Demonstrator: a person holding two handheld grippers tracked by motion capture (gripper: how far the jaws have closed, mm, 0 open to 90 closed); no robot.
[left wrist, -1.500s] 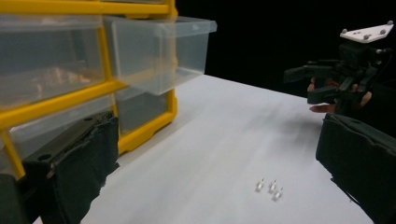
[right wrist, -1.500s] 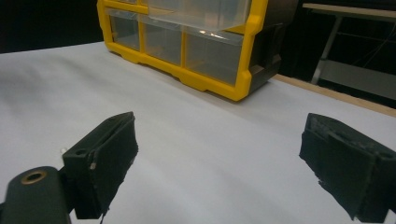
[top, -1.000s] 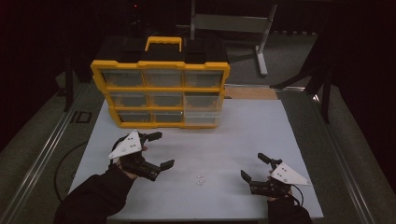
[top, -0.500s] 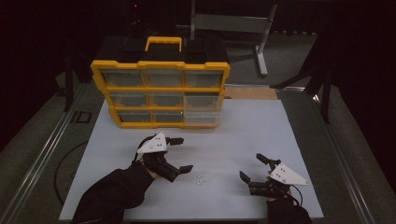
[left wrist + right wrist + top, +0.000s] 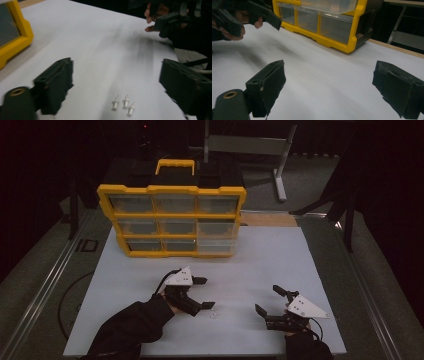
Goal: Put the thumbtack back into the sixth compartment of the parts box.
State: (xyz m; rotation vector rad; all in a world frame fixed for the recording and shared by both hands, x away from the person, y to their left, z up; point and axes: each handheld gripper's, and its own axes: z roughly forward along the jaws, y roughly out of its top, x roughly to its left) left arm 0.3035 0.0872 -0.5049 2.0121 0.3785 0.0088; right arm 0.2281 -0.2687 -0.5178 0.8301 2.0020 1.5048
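Your left claw [image 5: 204, 293] (jaws just closing, nothing gripped) straddles three small white plastic pegs [image 5: 123, 102] near the smooth desk's [image 5: 280, 255] front edge.

The right tool [image 5: 329, 87] shows its two black jaws rising from six o'clock, standing wide apart with bare white worktop [image 5: 324, 75] between them. At twelve o'clock sits a yellow organizer [image 5: 352, 37] with clear drawers. At ten o'clock a hand [image 5: 239, 23] grips the left tool [image 5: 249, 15], hovering above the worktop.
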